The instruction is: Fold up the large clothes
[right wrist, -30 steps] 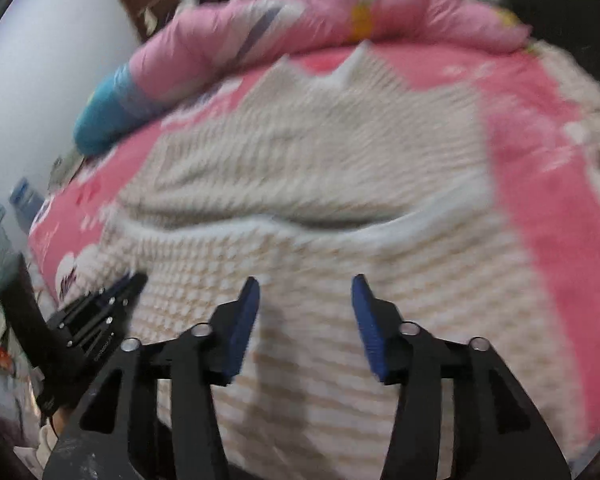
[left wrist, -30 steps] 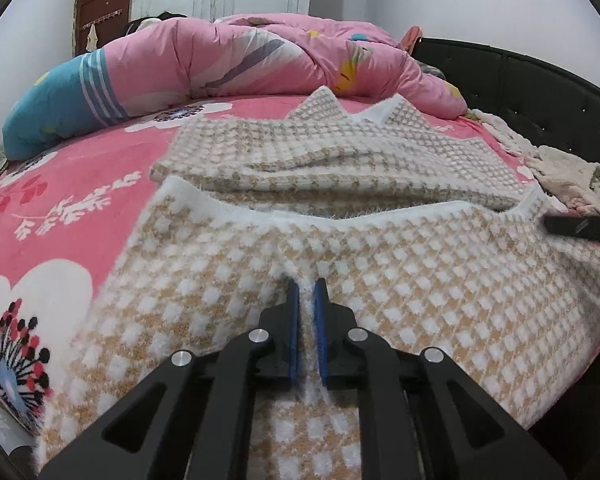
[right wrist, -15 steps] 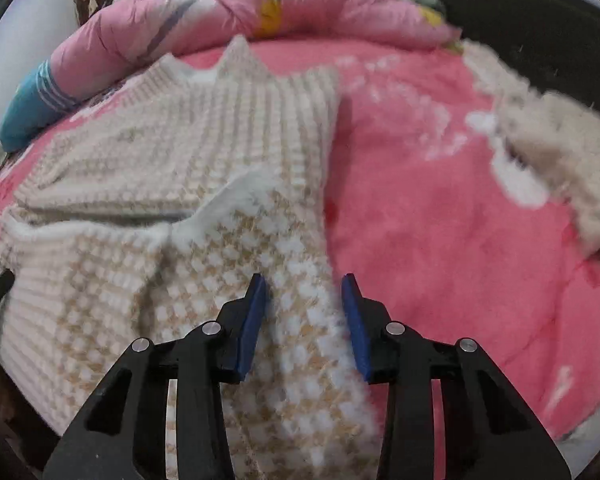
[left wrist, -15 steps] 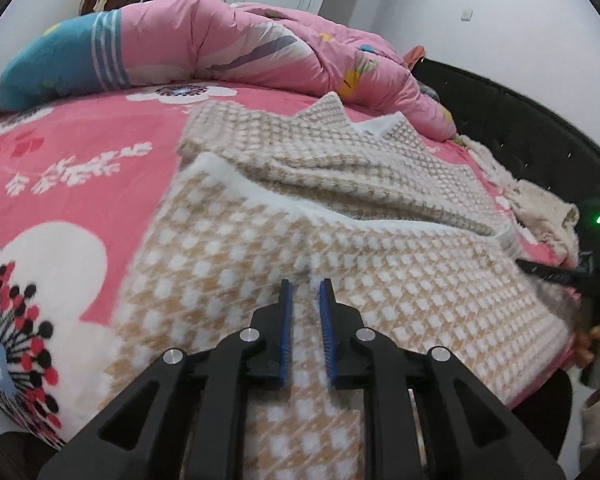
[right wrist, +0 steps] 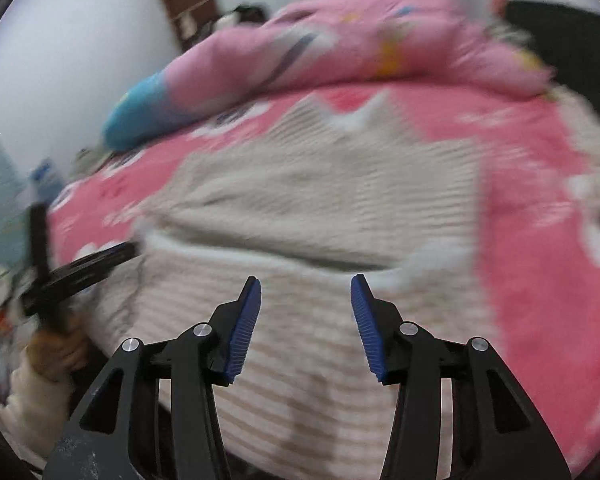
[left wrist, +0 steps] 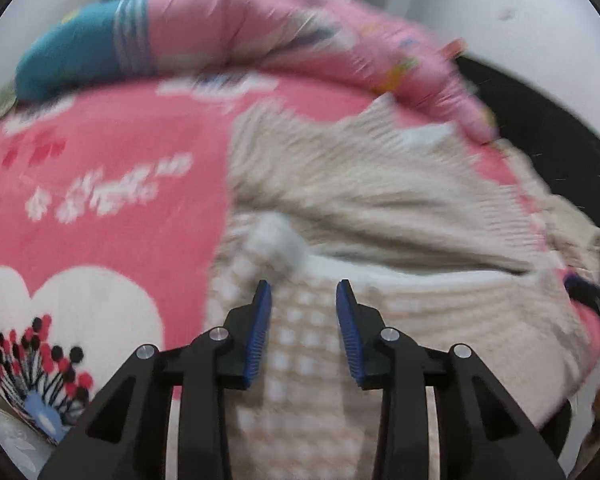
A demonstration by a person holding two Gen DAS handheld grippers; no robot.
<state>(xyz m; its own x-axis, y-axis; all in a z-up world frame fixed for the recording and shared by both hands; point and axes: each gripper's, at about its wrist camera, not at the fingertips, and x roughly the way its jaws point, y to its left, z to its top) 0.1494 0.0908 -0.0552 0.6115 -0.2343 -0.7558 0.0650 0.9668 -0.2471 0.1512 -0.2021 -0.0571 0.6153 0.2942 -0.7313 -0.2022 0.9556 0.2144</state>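
Observation:
A large beige-and-white checked knit sweater [left wrist: 364, 200] lies on the pink flowered bed, its near part folded back with a white fuzzy edge. It also shows in the right wrist view [right wrist: 324, 200]. My left gripper [left wrist: 304, 300] is open and empty above the sweater's near left part, by the white edge. My right gripper [right wrist: 306, 298] is open and empty above the near folded part. The left gripper's black body [right wrist: 80, 272] shows at the left of the right wrist view. Both views are blurred.
A rolled pink-and-blue quilt [left wrist: 228, 36] lies along the bed's far side. A black padded bed frame [left wrist: 540, 112] rises at the right, with a cream garment [left wrist: 572, 232] beside it. The bed's near edge runs under both grippers.
My left gripper has opened from shut and let the sweater go. My right gripper has opened wider and swung left, over the middle of the folded part.

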